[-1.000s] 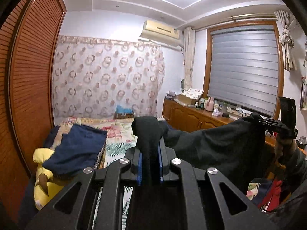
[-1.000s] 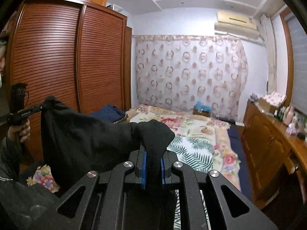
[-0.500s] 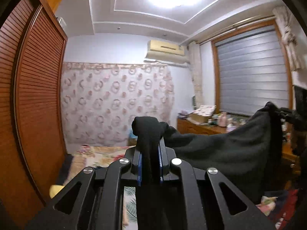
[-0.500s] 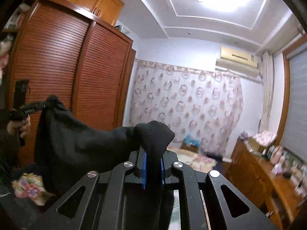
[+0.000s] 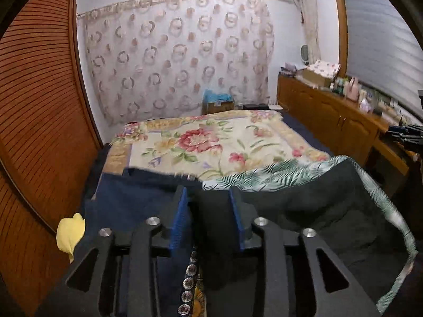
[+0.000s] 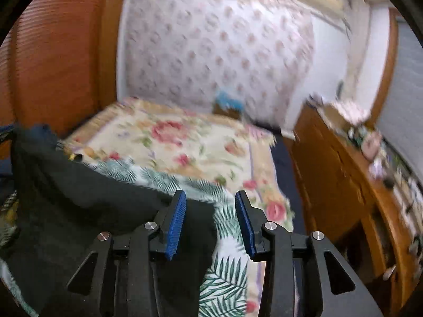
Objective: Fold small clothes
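Observation:
A black garment lies spread on the near end of the bed, over a leaf-print sheet. My left gripper is open, its blue pads standing on either side of the garment's left corner. My right gripper is open too, over the garment's right corner; the cloth stretches away to the left. The right wrist view is blurred by motion. The right gripper's tip also shows at the right edge of the left wrist view.
A folded navy garment lies left of the black one. A yellow soft toy sits by the wooden wardrobe. A floral bedspread covers the far bed. A cluttered wooden dresser runs along the right.
Both grippers came down from holding the black garment stretched in the air to the bed. Both let go and opened; the garment now lies on the bed.

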A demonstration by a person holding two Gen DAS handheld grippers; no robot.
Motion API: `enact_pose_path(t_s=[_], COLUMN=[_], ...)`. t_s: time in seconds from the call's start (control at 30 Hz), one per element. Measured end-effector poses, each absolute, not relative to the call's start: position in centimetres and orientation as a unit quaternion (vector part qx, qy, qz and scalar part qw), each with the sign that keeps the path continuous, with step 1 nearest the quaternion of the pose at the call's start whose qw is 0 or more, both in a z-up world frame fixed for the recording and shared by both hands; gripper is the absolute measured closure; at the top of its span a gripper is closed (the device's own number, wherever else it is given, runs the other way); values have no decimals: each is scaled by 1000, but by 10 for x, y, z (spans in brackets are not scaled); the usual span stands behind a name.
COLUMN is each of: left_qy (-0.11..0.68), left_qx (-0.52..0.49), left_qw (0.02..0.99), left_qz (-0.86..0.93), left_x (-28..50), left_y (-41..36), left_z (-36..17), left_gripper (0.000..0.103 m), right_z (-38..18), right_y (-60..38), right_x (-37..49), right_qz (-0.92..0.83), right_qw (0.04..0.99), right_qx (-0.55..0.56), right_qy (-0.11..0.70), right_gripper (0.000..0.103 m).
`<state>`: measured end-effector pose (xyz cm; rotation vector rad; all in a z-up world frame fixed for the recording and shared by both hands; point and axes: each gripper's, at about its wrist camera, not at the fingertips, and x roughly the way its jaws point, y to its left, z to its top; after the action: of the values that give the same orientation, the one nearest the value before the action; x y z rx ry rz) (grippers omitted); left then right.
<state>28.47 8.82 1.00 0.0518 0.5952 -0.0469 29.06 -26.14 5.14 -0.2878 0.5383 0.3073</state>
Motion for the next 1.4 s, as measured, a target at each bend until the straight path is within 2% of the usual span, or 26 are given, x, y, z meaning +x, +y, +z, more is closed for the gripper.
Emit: enact_pose_path(t_s=[0.07,0.1,0.13,0.2,0.4,0.63,0.73,1.07,1.4], left_qy=[300,306,305,302,308,339,350,394,422], left_qx=[18,18,19,22,21,0,3,4,24], left_qw=[953,951,951,951,947,936,932,915,904], left_qz=[-36,-41,-44,-56,-91,-100,-91,-80,-64], left_x=[273,266,259,245,207,158,146,151,155], left_y=[86,84,82,75,56,52,52,43,34], left_z=[-2,-5,-9,-8,-14,-54,-70,-99,-121], left_gripper=[57,50,37,25,24,24,24,24,24], right_z=[30,22,13,7,-14,-37,-29,-33,-36], right_y=[-262,-263,-264,-277,-303,-352,-352,-346,-336], right_x=[291,290,286,288,265,251,249,251,285], right_qz=[157,164,170,177,212,214,212,240,206], right_qw=[940,938,936,933,922,910,907,895,896], right_qx=[-131,-128,-128,-125,-120,-99,-99,-41,-32], right_qy=[273,276,280,286,302,342,352,374,393], right_gripper=[53,52,51,50,46,46,46,46,46])
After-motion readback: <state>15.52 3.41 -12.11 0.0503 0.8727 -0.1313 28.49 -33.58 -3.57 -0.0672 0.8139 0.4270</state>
